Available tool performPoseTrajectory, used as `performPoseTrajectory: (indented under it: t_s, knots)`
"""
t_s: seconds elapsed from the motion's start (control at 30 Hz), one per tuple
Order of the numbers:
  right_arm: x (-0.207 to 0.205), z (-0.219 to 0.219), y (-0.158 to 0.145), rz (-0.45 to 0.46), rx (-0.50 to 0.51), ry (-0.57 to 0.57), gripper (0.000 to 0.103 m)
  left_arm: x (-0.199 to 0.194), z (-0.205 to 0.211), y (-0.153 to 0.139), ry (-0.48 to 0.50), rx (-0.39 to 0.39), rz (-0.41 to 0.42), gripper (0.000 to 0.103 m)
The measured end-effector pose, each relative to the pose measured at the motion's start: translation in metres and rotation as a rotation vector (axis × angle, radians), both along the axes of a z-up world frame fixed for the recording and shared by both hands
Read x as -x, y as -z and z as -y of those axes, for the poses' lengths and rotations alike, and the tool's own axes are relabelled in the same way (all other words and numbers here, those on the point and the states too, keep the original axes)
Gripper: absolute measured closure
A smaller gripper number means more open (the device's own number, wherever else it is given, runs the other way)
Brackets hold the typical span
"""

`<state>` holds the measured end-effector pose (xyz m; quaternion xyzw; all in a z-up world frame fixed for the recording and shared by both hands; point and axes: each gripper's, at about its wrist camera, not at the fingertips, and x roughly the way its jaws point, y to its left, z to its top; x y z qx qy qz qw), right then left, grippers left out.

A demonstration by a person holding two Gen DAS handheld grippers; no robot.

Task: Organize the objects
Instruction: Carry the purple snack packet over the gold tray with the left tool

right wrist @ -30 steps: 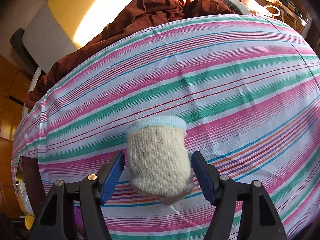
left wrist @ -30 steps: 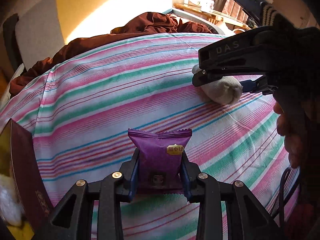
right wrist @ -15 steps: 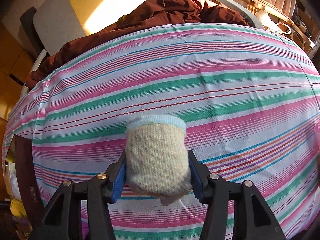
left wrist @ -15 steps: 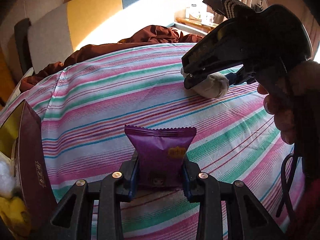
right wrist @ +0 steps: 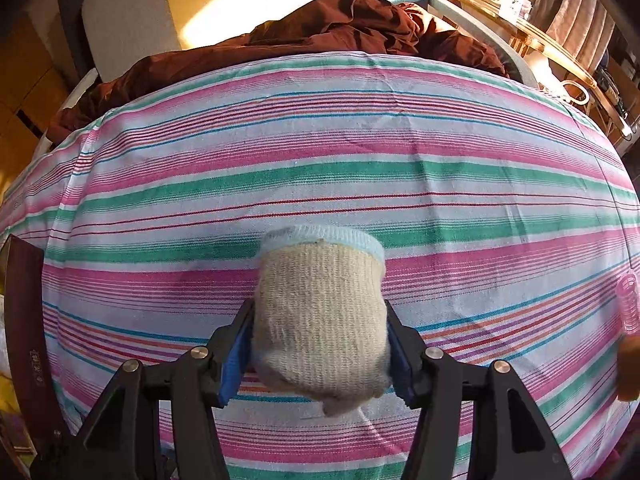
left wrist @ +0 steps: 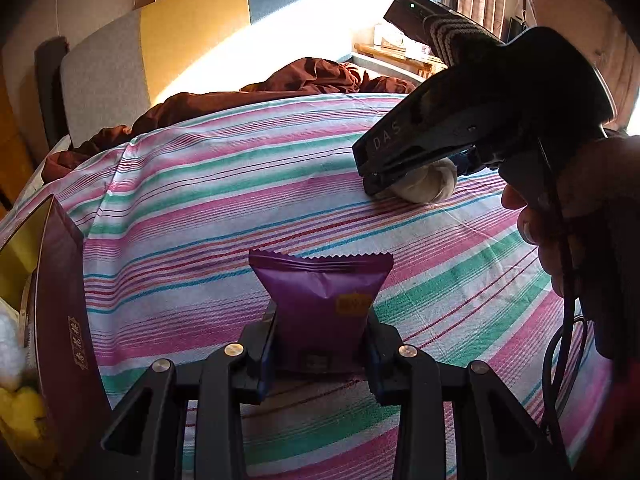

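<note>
A purple snack packet (left wrist: 320,284) stands upright between the pads of my left gripper (left wrist: 320,320), which is shut on its lower half just above the striped bed sheet (left wrist: 200,200). Further back on the right, a rolled cream sock (right wrist: 320,300) with a pale blue cuff lies on the sheet. My right gripper (right wrist: 318,314) points steeply down around it, blue pads touching both sides of the roll while the jaws ease open. The left wrist view shows that gripper (left wrist: 372,182) from the side, over the sock (left wrist: 430,186), with a person's hand (left wrist: 580,208) on its handle.
An open maroon box (left wrist: 60,300) with white and yellow soft things inside stands at the sheet's left edge. A brown blanket (right wrist: 360,28) is bunched at the head of the bed. A wooden shelf (right wrist: 520,20) runs along the right. A pink ribbed object (right wrist: 629,300) shows at the right edge.
The right jaws went from wide apart around the sock to closed against its sides. The left gripper, still holding the packet, tilted up a little, and more of the maroon box shows.
</note>
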<state>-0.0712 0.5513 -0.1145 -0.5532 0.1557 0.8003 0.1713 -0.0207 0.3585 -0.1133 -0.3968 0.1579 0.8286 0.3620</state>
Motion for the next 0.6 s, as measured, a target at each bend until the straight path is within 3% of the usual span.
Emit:
performPoseTrajectory:
  t_s: [0.3,0.4,0.6]
  knots:
    - [0.003,0.019,0.004,-0.018,-0.055,-0.023,0.044,0.000,0.000,-0.003,0.001,0.015,-0.001,0.069]
    - [0.007,0.024,0.005,-0.026,-0.069,-0.030,0.044,-0.003,0.004,-0.011,-0.003,0.014,0.039,0.070]
    - [0.003,0.031,0.001,-0.041,-0.086,-0.036,0.045,-0.025,0.031,-0.053,0.011,-0.032,-0.054,0.070]
